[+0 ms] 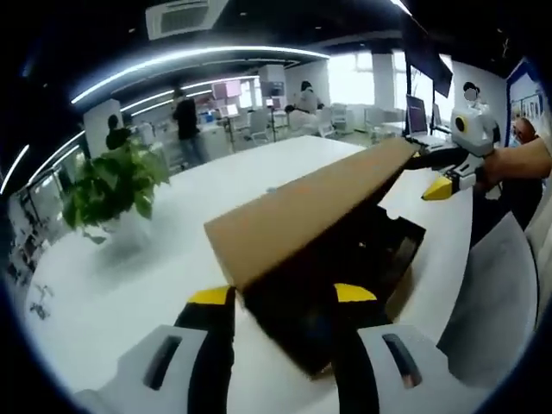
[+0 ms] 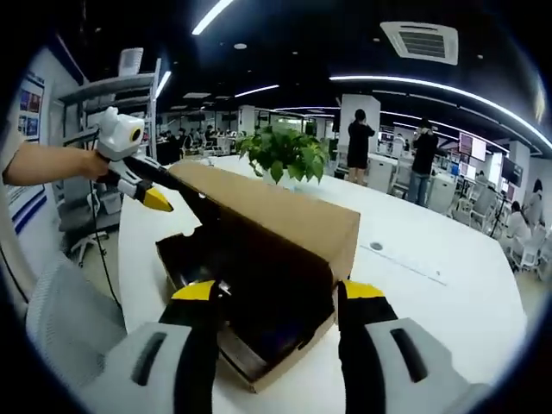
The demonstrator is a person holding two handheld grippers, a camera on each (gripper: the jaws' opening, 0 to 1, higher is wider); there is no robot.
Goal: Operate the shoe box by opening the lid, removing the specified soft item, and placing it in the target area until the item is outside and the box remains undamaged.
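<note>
In the left gripper view, the left gripper (image 1: 283, 295) stands with its jaws wide apart, holding nothing, just before the near end of the shoe box (image 1: 345, 285) on the white table (image 1: 129, 276). The brown lid (image 1: 310, 211) is tilted up, and the right gripper (image 1: 444, 185) meets its far edge; whether that one grips it I cannot tell. A potted plant (image 1: 112, 190) stands to the left. In the right gripper view, the right gripper (image 2: 278, 291) is spread wide at the box's (image 2: 259, 293) near end, the lid (image 2: 276, 211) raised over a dark interior, and the left gripper (image 2: 151, 197) touches the far corner.
</note>
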